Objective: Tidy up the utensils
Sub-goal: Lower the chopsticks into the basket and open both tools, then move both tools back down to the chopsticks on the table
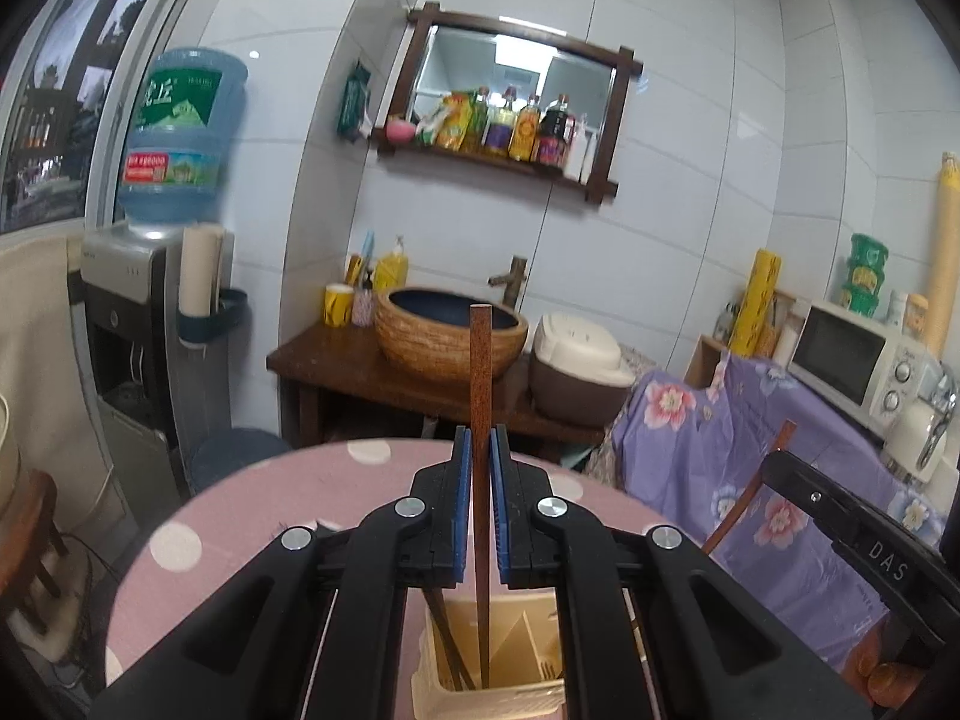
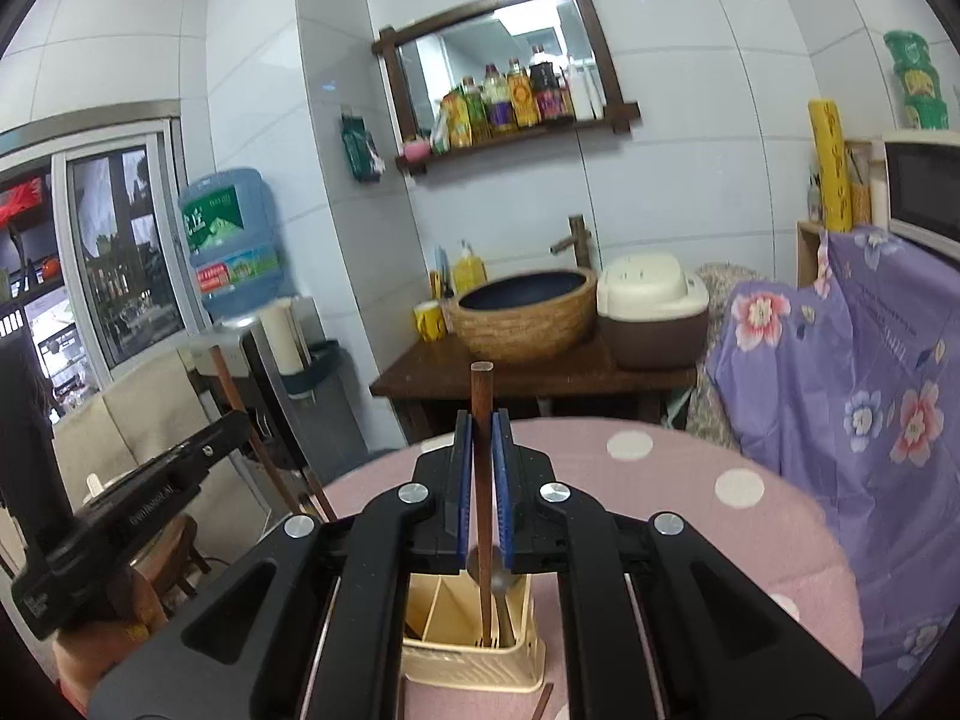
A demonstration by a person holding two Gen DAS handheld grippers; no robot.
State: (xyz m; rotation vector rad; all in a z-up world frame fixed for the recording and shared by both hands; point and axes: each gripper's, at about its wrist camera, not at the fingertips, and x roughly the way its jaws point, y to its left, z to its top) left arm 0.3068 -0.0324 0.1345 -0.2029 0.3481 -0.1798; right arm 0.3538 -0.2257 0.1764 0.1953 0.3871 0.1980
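In the left wrist view my left gripper is shut on a brown wooden chopstick that stands upright, its lower end inside a cream utensil holder on the pink dotted table. Other dark chopsticks lean in the holder. In the right wrist view my right gripper is shut on another brown wooden stick, its lower end in the same cream holder, beside a metal spoon. Each gripper shows at the edge of the other's view.
A loose brown stick lies on the table by the holder. Behind the table stand a wooden stand with a basin, a rice cooker, a water dispenser and a microwave on a purple floral cloth.
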